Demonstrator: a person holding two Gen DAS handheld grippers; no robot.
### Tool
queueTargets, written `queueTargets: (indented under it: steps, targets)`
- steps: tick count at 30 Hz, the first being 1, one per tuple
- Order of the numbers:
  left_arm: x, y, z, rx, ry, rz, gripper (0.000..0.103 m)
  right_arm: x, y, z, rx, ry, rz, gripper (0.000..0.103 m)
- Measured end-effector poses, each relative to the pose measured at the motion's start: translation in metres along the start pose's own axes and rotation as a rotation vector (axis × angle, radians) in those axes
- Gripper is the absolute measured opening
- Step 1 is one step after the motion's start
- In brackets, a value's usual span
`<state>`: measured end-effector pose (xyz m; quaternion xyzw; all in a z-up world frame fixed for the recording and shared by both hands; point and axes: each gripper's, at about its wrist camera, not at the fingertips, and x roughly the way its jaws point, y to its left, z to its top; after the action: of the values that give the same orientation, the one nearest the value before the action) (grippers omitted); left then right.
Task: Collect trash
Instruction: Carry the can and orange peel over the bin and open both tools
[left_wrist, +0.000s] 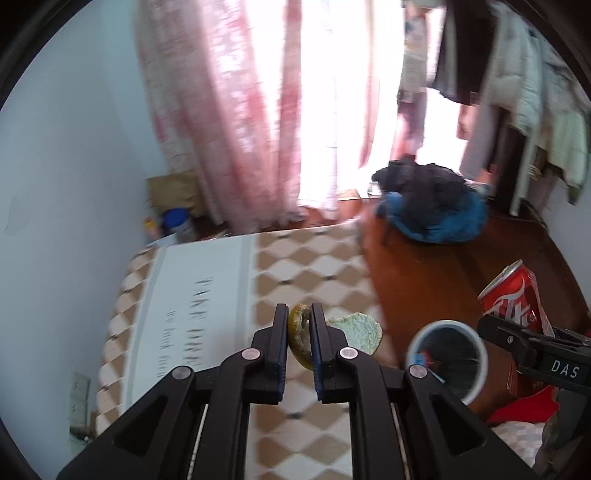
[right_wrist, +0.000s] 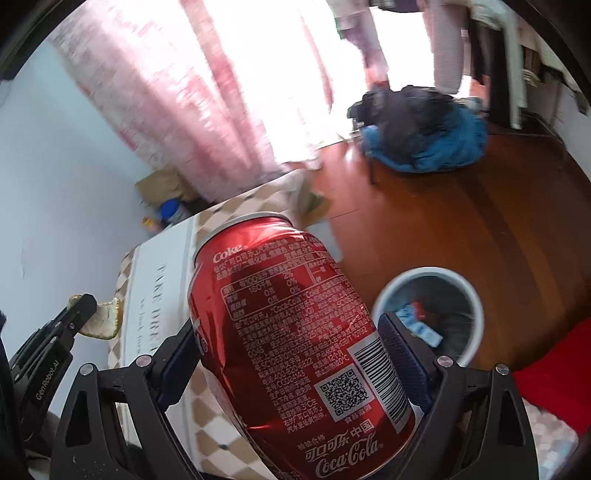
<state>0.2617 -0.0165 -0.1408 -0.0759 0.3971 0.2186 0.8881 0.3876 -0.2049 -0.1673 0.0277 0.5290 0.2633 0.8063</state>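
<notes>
Both tools loaded, bin low and to the right

The right tool (right_wrist: 291, 365) is clamped across a red Coke can (right_wrist: 291, 332), long axis tilted up and away; the white-rimmed waste bin (right_wrist: 476, 314) sits on the wood floor (right_wrist: 461, 221) just right of it, mouth open and nearer this hand. The left tool (left_wrist: 300, 347) pinches a yellow-green fruit peel (left_wrist: 354, 330) above the checkered tabletop (left_wrist: 317, 280), the bin (left_wrist: 480, 347) further to its right, beyond the tabletop's edge. Floor around the bin looks free.
</notes>
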Motion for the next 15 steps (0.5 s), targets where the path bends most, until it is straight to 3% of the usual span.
queueTargets:
  steps: [7,15]
  targets:
    - [0.043,-0.108,0.001,0.092,0.085,-0.142,0.008,-0.004,-0.115,0.002,0.117,0.019,-0.101,0.090]
    - [0.160,-0.209,-0.028,0.141,0.357,-0.272,0.009,0.071,-0.229,-0.010,0.254,0.142,-0.140,0.087]
